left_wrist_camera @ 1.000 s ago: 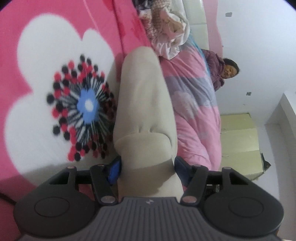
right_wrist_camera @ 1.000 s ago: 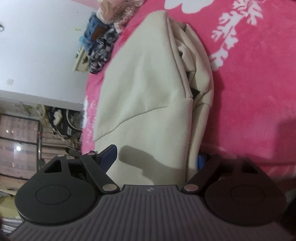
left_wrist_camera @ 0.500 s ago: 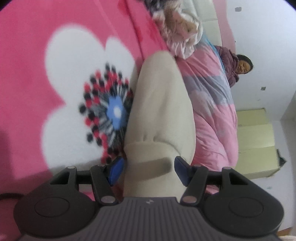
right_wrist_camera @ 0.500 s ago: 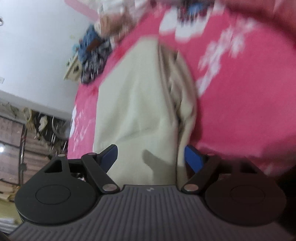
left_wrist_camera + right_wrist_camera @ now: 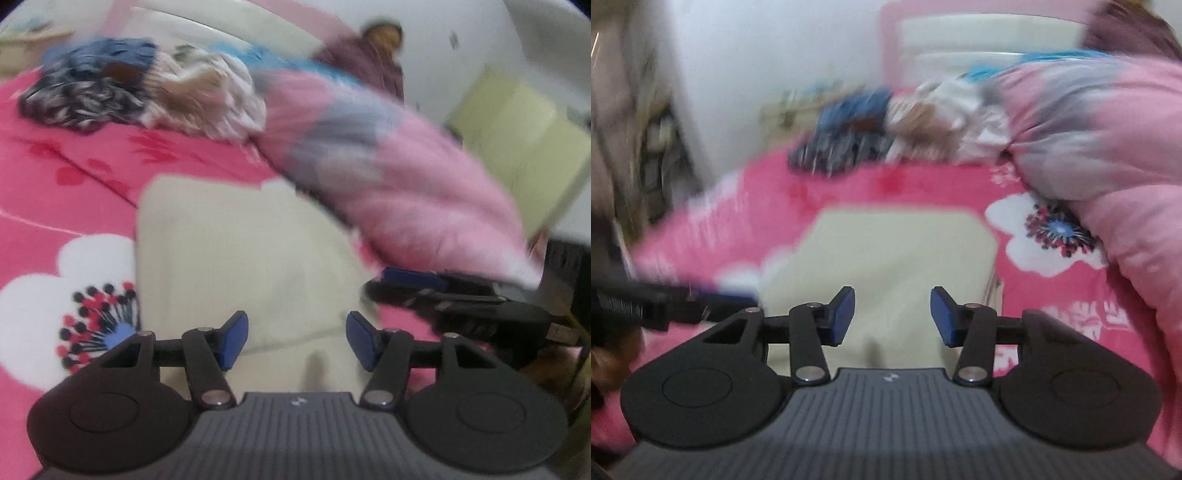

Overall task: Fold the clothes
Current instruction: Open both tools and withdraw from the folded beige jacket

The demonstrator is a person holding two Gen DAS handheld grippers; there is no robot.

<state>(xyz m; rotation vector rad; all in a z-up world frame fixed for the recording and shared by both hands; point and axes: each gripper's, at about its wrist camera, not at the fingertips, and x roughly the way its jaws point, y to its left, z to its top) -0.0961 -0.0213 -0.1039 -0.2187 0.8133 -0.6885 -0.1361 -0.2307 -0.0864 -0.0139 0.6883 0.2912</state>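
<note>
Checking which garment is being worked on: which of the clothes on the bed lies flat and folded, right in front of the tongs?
The cream garment, a smooth rectangle on the pink blanket; the other clothes sit crumpled in a heap beyond it.

Two claws are in sight: the left claw and the right claw, each with two blue pads, four pads in all. One folded cream garment lies on one bed under one pink flowered bedspread. One pink quilt is bunched at the side. One heap of loose clothes sits at the far end; how many pieces are in it cannot be told through the blur. One person is beyond the quilt. One pale green cabinet stands by the wall.
</note>
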